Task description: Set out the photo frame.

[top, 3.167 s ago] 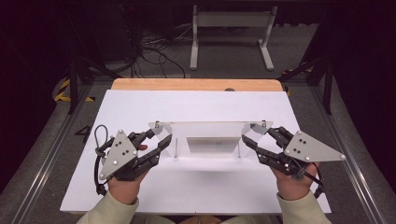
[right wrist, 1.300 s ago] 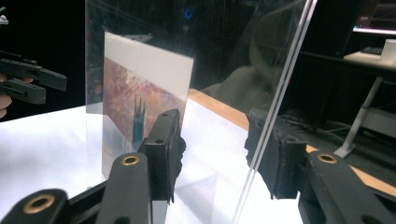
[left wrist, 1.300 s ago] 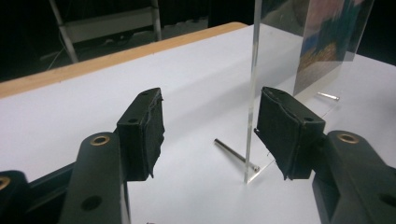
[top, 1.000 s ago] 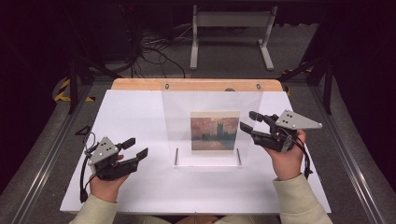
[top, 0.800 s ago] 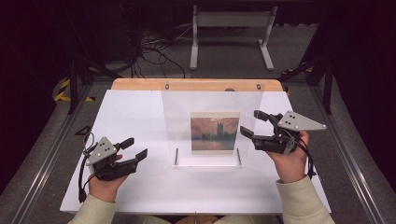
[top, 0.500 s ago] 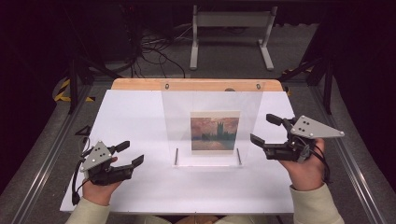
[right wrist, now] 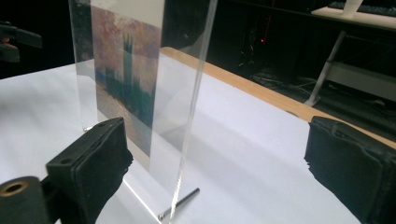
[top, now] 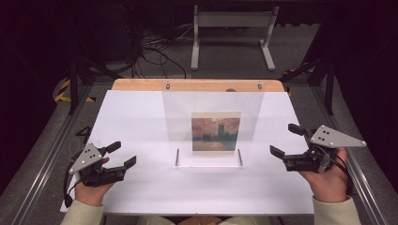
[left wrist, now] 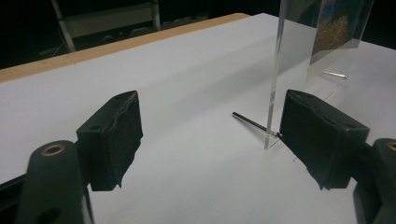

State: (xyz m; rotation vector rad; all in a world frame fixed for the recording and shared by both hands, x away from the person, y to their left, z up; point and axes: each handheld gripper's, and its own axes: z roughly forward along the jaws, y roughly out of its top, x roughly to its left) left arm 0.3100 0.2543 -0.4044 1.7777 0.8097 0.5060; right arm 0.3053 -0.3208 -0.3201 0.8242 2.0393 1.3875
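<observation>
Picture stand point(top: 213, 124) sits upright mid-bench point(top: 141, 117), broad face toward the person. Left tool point(top: 123, 155) and right tool point(top: 283, 140) flank it, both apart from it, jaws just opening and spread, nothing between them. Right looks marginally nearer.

Probably a lab: a white test table point(top: 141, 117) on metal rails point(top: 42, 159), tangled cables point(top: 155, 51) on the dim floor.

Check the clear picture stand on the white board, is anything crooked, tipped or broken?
Nothing stands out. The acrylic stand stands upright and square on the white board, the picture straight inside it, both metal feet flat. Both tongs, left and right, are open and clear of it.
</observation>
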